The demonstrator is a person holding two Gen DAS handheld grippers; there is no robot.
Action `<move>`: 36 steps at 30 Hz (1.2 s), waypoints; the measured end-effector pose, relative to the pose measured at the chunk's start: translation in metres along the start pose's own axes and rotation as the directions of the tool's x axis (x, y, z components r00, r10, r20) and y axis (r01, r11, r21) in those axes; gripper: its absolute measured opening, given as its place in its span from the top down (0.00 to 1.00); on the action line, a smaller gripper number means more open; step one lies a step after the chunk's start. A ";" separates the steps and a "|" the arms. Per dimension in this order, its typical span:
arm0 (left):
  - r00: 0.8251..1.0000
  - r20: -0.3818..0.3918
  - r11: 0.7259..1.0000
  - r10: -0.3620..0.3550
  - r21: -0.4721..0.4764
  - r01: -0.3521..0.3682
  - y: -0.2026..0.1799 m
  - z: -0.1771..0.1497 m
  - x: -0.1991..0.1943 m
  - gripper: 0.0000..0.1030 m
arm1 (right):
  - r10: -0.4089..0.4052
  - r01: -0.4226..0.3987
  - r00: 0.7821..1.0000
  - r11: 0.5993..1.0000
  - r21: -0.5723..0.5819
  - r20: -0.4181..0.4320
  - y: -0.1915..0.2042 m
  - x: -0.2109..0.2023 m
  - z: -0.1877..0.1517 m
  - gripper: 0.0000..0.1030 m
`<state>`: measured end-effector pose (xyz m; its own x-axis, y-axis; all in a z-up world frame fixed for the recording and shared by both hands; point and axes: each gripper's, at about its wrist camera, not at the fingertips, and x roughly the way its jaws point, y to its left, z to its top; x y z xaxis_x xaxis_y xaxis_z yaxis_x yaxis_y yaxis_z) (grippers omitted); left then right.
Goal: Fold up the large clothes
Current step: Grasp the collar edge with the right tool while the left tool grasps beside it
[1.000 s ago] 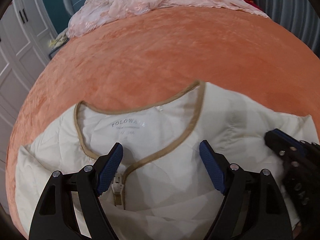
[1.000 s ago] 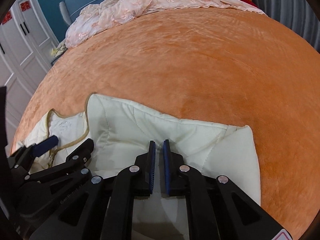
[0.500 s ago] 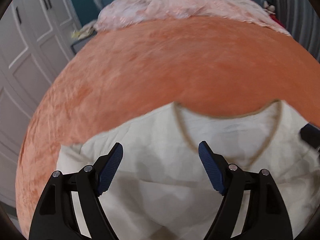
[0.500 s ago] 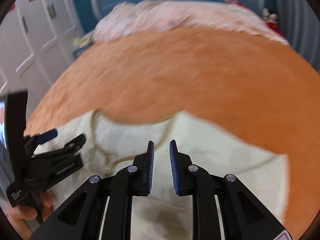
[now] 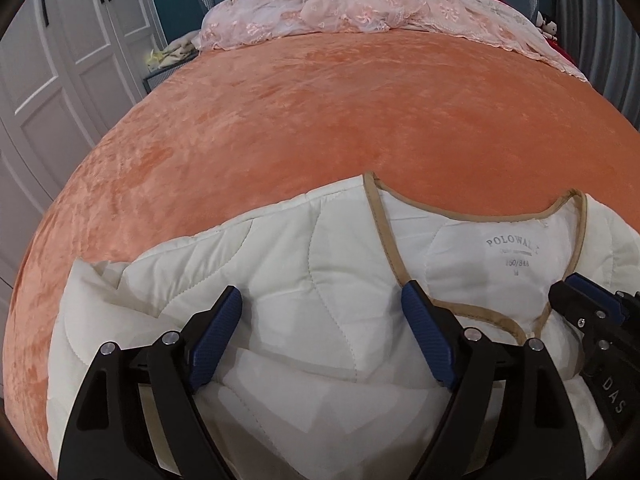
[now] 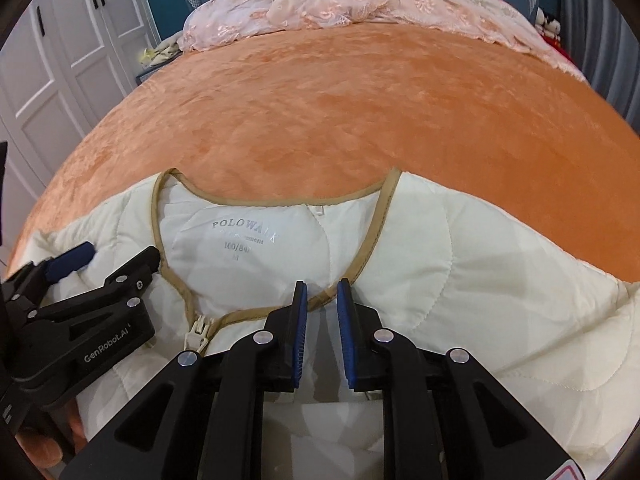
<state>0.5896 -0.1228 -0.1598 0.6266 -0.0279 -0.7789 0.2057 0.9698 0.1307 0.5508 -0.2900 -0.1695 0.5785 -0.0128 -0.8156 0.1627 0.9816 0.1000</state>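
Left black two-finger gripper with blue ribbed pads: spread wide, poised low over the cream quilted jacket with tan piping, nothing between the pads, pointing forward along the bed. Seen from the right wrist view as a black clamp at the left margin, over the jacket's shoulder.

Right black two-finger gripper with blue pads: parted only by a narrow gap, not closed on cloth, tips just short of the tan neckline trim where it dips toward the white zipper pull. In the left wrist view, only partly in frame at the right edge.

Jacket spread flat at the near end of the orange plush bedspread, collar opening facing away, printed size label inside the neck (brand lettering partly legible, smaller lines blurred). Left shoulder bunched into folds near the bedspread's left edge.

Beyond the collar, broad open orange surface up to a crumpled pink lace cover at the far end. White panelled wardrobe doors close along the left side.

Jacket's lower body and sleeves hidden beneath the gripper bodies, cut off by the frame.
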 end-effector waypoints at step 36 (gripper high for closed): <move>0.996 0.093 1.000 0.005 -0.028 -0.002 -0.002 -0.008 0.004 0.18 | -0.042 0.043 0.996 0.999 -0.014 0.082 0.005 0.004 -0.005 0.84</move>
<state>0.5861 -0.1226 -0.1681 0.6950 -0.0458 -0.7175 0.1831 0.9764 0.1150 0.5495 -0.2842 -0.1751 0.6348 -0.0698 -0.7695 0.1763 0.9827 0.0563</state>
